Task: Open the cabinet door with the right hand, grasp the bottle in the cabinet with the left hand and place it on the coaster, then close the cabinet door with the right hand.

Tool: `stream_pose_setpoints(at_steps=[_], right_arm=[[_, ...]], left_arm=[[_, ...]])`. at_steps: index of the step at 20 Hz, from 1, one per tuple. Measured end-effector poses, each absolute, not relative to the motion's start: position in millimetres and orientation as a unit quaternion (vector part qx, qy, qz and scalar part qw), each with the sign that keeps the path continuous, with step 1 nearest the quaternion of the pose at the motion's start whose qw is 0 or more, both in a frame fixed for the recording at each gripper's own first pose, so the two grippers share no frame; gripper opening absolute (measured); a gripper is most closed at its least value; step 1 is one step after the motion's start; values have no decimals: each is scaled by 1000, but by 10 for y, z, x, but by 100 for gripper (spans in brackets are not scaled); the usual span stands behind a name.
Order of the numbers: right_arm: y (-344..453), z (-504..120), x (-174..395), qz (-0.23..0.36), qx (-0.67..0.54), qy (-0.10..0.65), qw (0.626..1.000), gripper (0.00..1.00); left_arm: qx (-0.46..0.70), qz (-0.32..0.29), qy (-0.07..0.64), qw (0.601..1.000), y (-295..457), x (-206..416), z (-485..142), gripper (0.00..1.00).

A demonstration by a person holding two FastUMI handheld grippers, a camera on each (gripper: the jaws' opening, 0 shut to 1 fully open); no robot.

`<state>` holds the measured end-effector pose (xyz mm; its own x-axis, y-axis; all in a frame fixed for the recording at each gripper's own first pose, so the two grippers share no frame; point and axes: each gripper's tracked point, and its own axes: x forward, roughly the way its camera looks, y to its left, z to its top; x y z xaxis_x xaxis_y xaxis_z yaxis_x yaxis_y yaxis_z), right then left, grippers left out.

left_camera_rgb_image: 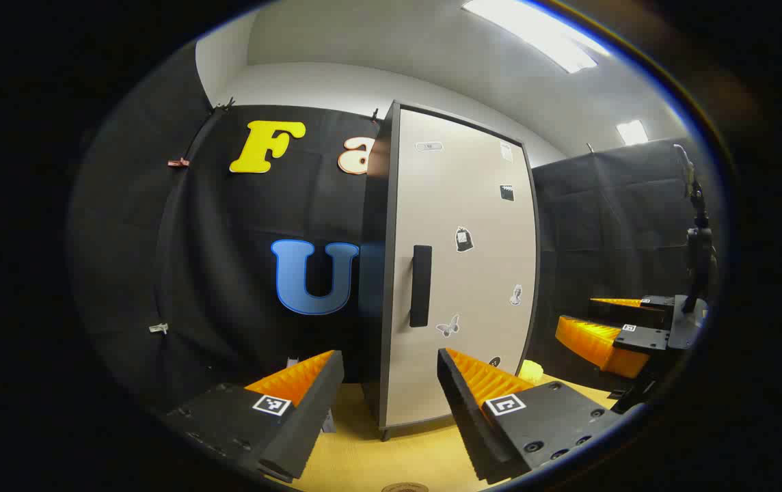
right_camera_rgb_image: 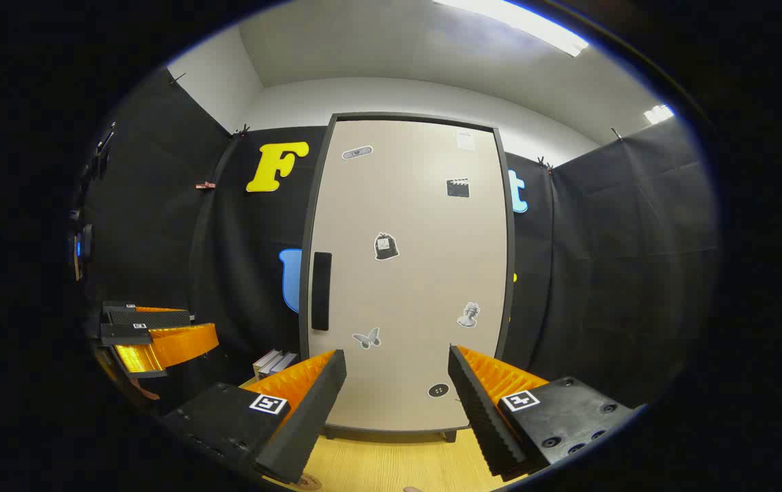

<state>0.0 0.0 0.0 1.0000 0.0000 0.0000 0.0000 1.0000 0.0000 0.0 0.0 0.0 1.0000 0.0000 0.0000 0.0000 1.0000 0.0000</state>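
The cabinet door point(right_camera_rgb_image: 408, 273) is closed, standing ahead of both open, empty grippers, left point(left_camera_rgb_image: 391, 389) and right point(right_camera_rgb_image: 398, 396), not touching.

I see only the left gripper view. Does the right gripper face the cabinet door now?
Observer: Yes. In the right gripper view the right gripper faces the closed cabinet door squarely, with its fingers open and nothing between them.
Operator: Where is the handle relative to it?
Observer: The handle is at the door's left edge, up and left of the gap between its fingers.
Operator: Is anything beside the cabinet's foot?
Observer: A small stack, perhaps books, lies just left of it.
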Motion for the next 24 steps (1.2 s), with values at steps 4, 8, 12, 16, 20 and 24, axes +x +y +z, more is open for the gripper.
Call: stream_pose_setpoints(at_steps=[4,8,12,16,20,24], right_arm=[[-5,-1,12,-2,1,0,1000,97],[-24,-27,30,-7,-3,6,1000,98],[-22,-44,48,-5,2,10,1000,97],[-42,-58,52,-8,1,13,1000,98],[21,-18,40,3,0,8,1000,97],[160,46,90,18,-8,0,1000,97]], left_arm=[[3,0,1,1000,-1,9,-6,88],[3,1,1,1000,5,14,-5,88],[7,2,2,1000,6,16,-7,88],[7,2,2,1000,4,7,-6,88],[5,2,0,1000,12,1,3,88],[0,1,0,1000,43,-3,-11,88]])
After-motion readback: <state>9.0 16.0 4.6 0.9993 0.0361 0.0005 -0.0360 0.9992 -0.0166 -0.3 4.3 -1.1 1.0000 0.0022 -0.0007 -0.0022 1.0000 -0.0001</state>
